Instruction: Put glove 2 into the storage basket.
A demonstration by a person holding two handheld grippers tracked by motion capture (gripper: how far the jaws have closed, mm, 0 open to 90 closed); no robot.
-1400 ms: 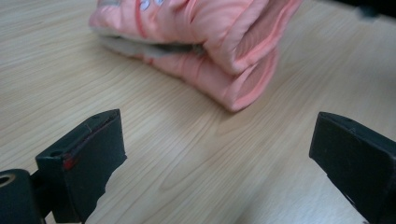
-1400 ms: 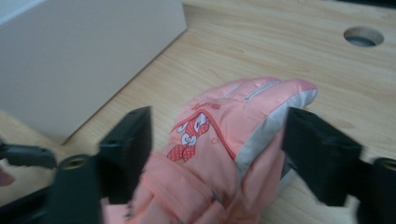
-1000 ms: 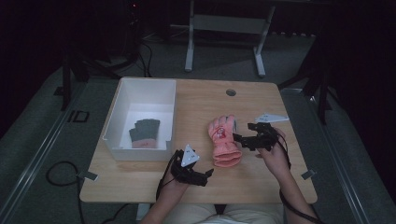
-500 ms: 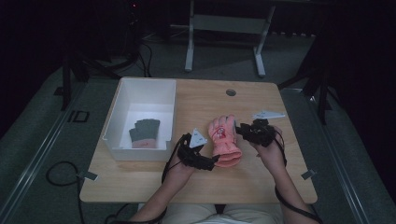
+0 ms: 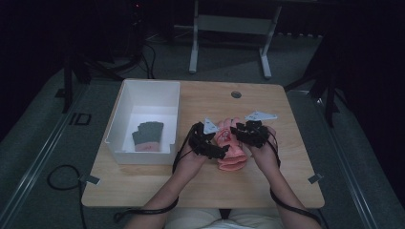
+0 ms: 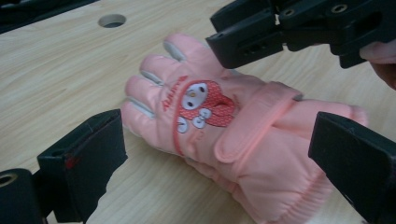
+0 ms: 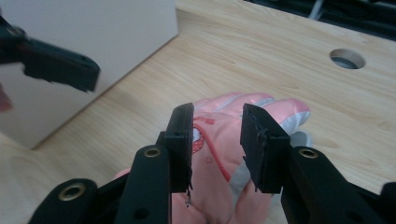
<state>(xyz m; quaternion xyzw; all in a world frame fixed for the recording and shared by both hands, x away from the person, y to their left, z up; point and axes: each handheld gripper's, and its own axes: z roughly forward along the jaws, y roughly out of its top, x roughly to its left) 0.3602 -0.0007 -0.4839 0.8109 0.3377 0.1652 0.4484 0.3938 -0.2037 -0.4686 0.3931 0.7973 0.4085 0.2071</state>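
A pink padded glove [image 5: 232,155] with a cartoon patch lies flat mid-table, fingers pointing away from me. My left gripper [image 5: 217,145] hovers at its left side, and in the left gripper view [image 6: 219,158] its jaws stand wide apart with the glove [image 6: 205,121] between them, untouched. My right gripper [image 5: 237,131] hangs over the glove's fingers [image 7: 275,105]. Its jaws [image 7: 217,144] closed to a narrow gap and have just been opening slightly; the glove shows through the gap, below the pads, unpinched. The right gripper [image 6: 243,39] also shows above the glove's fingertips.
A white box [image 5: 125,114] stands left of the glove, holding a dark glove [image 5: 148,133]; its wall [image 7: 93,32] is close by. A round hole [image 5: 236,94] sits near the table's far edge. Bare wood lies to the right and front.
My left gripper has risen from near the front edge and moved forward to the glove's left side. My right gripper has shifted left over the glove's fingers.
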